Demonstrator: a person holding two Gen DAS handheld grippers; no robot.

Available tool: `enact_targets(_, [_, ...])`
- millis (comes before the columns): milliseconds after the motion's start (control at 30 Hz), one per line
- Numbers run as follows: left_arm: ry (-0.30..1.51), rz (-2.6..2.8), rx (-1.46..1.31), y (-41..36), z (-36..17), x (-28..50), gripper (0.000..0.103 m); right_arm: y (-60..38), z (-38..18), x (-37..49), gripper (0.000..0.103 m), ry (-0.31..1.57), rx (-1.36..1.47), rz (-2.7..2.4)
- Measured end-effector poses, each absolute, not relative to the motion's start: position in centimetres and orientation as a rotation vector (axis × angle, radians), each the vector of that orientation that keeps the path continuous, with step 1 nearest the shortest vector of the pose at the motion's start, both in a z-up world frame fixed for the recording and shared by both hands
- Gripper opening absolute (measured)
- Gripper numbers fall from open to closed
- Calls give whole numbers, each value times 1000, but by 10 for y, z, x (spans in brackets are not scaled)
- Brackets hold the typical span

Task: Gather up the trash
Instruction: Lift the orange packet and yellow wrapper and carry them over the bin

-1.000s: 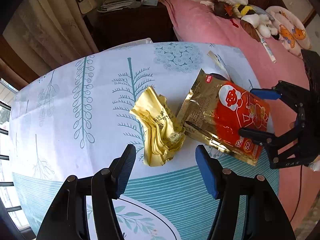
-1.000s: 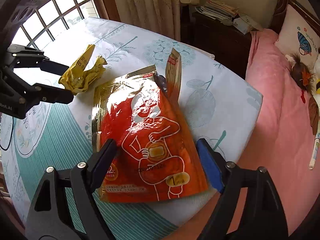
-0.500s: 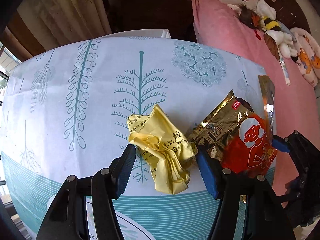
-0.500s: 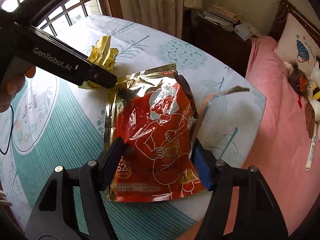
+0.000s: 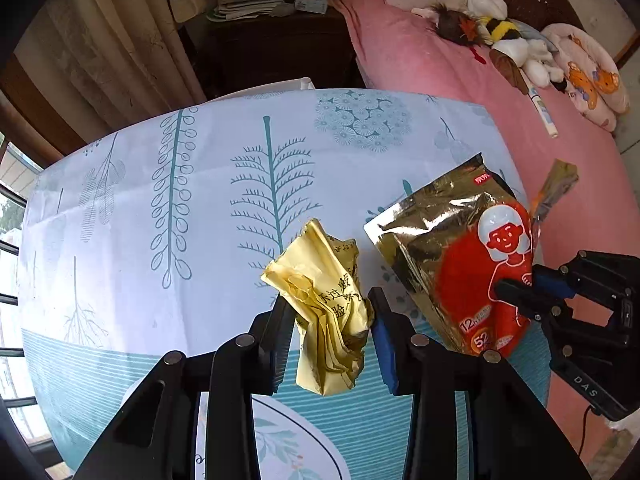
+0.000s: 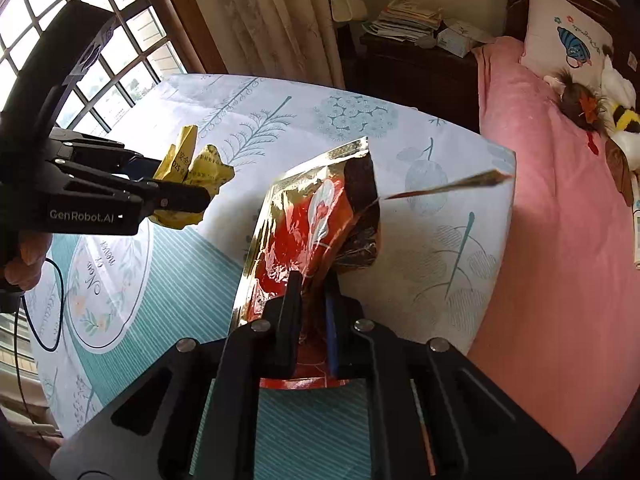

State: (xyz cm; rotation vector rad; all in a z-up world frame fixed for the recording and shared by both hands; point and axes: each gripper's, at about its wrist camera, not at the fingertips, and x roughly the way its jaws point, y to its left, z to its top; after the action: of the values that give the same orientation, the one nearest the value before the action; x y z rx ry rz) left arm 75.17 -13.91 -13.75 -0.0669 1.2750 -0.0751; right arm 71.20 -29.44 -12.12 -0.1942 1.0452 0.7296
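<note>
A bedroom has a pink bed [image 5: 420, 64] beside a surface [image 5: 200, 184] with a leafy cloth. The left hand-held gripper [image 5: 332, 320] squeezes the yellow wrapper [image 5: 324, 312]; the right hand-held gripper [image 6: 312, 312] pinches the red and gold bag [image 6: 316, 224]. Both are lifted. No bin shows, so dropping them is left.

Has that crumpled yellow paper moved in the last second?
Yes. The yellow paper, earlier lying on the tablecloth beside the printed tree, is now pinched in the left gripper and lifted off it.

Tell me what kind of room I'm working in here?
Most likely a bedroom at home: a bed with pink bedding and stuffed toys, a dark nightstand stacked with papers, and a curtained, grilled window.
</note>
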Motion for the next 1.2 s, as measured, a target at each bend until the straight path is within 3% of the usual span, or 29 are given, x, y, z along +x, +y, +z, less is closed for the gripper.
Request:
enact_targets(333, [1199,-212,-68,-124,-64,622,36,-291,-37,582,7,956,-68,663])
enact_targets(733, [1034,-374,-13,-60,29,381,36,-228,57,324,7,800,-13,445])
enact_targets(1200, [1053,-500,53,22,12,156,36,-137,61,96,7,838,-11,300])
